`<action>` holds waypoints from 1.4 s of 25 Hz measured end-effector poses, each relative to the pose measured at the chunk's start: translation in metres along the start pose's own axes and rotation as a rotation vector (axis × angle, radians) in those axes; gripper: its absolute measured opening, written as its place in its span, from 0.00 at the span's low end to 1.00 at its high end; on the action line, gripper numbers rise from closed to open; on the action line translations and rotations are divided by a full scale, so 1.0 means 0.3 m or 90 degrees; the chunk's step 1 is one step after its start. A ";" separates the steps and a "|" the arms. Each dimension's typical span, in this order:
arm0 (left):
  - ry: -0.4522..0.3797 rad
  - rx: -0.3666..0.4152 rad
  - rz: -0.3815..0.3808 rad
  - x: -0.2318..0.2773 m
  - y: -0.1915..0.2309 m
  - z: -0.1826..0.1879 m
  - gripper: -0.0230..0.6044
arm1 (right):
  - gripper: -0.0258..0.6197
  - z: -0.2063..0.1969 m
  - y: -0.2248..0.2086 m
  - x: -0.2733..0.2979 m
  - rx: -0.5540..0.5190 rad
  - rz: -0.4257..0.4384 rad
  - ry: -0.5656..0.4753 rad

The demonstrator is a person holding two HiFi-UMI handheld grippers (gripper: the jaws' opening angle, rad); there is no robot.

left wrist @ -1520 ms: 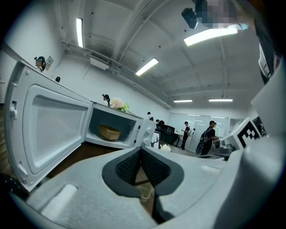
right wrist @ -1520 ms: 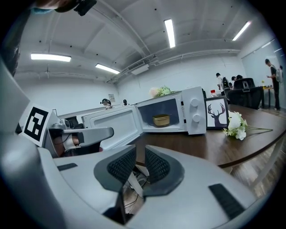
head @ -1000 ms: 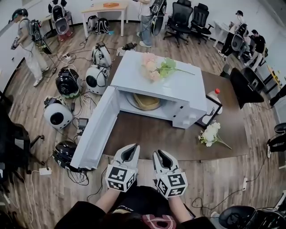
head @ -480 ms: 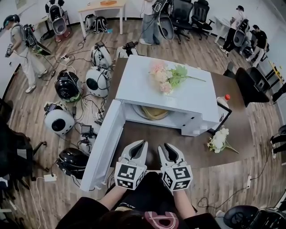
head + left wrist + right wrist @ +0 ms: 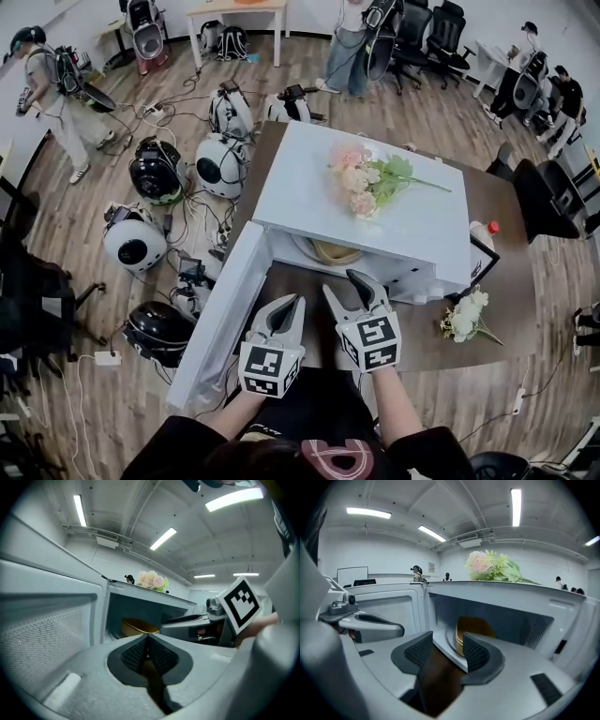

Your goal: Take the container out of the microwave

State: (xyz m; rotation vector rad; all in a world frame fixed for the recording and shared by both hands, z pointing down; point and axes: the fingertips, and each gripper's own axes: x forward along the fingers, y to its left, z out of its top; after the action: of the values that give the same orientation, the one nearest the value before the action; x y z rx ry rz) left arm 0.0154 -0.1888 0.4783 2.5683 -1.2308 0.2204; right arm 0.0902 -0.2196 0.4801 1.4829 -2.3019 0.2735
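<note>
- Brown table (image 5: 292, 281) sits closest, right in front of the person, on a wood floor.
- Job so far: the microwave (image 5: 309, 187) has its door (image 5: 220, 319) swung wide open to the left. The container (image 5: 333, 251) is still inside. No claw touches it yet. Reaching in, grabbing it and pulling it out are all left to do.
- Nearest is the left claw (image 5: 286, 307), low over the table beside the door. Its two jaws are pressed together (image 5: 147, 649) and hold nothing.
- A bit farther is the right claw (image 5: 347, 284), just at the mouth of the microwave. Its jaws have just been opening and now stand wide apart (image 5: 443, 651). Nothing is between them; only the table and the front edge of the microwave show through the gap.
- Past both claws, the tan container (image 5: 473, 627) sits on the round plate in the middle of the microwave.
- Pink flowers (image 5: 366, 178) lie on top of the microwave, and white flowers (image 5: 466, 314) lie on the table to the right.
- Far off are chairs and people standing.
</note>
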 end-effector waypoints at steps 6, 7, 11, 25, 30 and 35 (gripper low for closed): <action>-0.006 -0.017 0.041 0.012 0.037 0.016 0.05 | 0.37 0.015 -0.011 0.097 -0.096 0.042 0.047; -0.004 -0.018 0.047 0.011 0.041 0.012 0.05 | 0.37 0.013 -0.013 0.111 -0.109 0.049 0.053; 0.004 -0.021 0.069 0.003 0.058 -0.002 0.05 | 0.37 0.002 -0.028 0.161 -0.161 0.064 0.074; 0.014 -0.015 0.072 0.014 0.048 -0.015 0.05 | 0.35 -0.097 -0.036 0.256 -0.311 0.093 0.195; 0.009 -0.021 0.063 0.022 0.039 -0.015 0.05 | 0.35 -0.139 -0.035 0.272 -0.353 0.117 0.239; 0.017 -0.023 0.064 0.027 0.051 -0.017 0.05 | 0.31 -0.155 -0.050 0.293 -0.388 0.113 0.272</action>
State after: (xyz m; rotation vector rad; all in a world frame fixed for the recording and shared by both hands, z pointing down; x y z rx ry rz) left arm 0.0084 -0.2022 0.4882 2.4680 -1.3430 0.2514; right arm 0.0818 -0.2819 0.5585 0.8264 -1.9240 -0.0648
